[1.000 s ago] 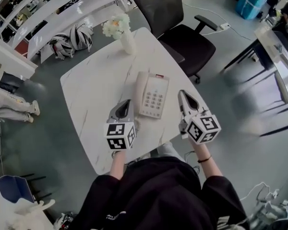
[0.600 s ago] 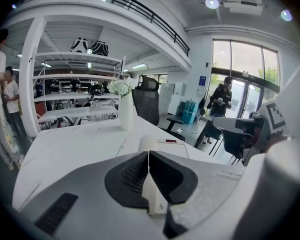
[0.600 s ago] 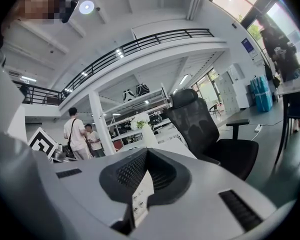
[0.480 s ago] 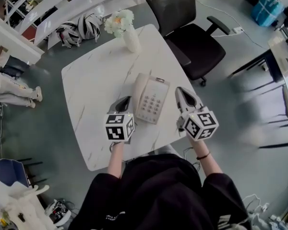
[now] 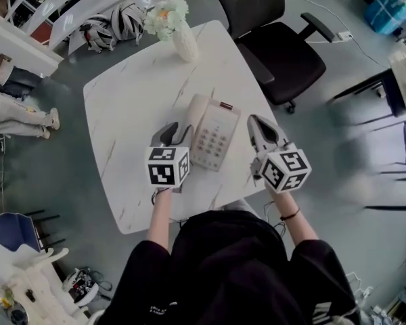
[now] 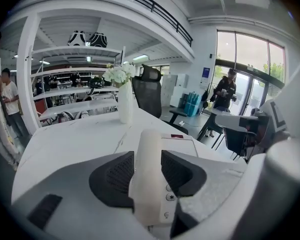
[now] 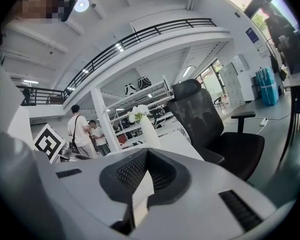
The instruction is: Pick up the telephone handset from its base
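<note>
A cream telephone base point(image 5: 218, 135) with a keypad lies on the white marble table point(image 5: 128, 93), its handset point(image 5: 193, 119) resting in the cradle along its left side. My left gripper point(image 5: 176, 133) is at the handset's near end. In the left gripper view the handset point(image 6: 149, 149) lies between the two dark pads of my left gripper point(image 6: 148, 173), whose jaws are opening; the pads flank it closely. My right gripper point(image 5: 256, 122) hovers at the table's right edge beside the base, shut and holding nothing point(image 7: 147, 155).
A white vase of flowers point(image 5: 181, 40) stands at the table's far corner. A black office chair point(image 5: 284, 53) sits behind the table on the right. Helmets point(image 5: 111, 26) lie on the floor at the back left. People stand off to the left.
Both grippers have moved forward and down toward the phone. The left gripper's tips now reach the handset's near end, straddling it.
</note>
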Available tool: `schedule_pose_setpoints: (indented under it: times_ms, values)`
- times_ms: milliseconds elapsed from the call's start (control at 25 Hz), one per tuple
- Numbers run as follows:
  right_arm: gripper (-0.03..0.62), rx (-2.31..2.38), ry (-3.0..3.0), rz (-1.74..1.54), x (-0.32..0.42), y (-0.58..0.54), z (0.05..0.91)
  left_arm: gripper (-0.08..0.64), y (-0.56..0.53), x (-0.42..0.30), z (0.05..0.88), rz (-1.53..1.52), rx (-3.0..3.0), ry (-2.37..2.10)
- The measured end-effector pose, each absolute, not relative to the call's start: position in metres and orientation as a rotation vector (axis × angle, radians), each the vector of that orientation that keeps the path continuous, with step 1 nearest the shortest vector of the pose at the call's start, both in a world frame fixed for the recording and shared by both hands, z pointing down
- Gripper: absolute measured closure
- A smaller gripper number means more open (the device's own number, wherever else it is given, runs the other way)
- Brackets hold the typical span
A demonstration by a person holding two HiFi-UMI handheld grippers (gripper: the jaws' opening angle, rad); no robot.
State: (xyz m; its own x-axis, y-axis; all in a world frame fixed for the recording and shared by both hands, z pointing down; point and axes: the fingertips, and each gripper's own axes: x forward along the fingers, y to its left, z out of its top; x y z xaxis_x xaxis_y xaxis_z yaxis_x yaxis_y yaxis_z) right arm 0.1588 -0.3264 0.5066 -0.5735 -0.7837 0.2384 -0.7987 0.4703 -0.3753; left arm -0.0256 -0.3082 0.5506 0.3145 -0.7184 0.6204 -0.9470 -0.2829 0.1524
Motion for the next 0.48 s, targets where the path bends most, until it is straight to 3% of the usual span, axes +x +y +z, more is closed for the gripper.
schedule_pose_setpoints:
  times_ms: [120, 480]
  values:
    - [0.601, 1.433, -2.652, 0.717, 0.158, -0.330, 0.508, 0.324, -0.317, -0.023, 0.555, 0.627, 2.109, -1.437]
    - [0.601, 1.469, -2.626, 0.789, 0.156, -0.336, 0.517, 0.278, -0.329, -0.017, 0.577, 0.668, 2.107, -1.310]
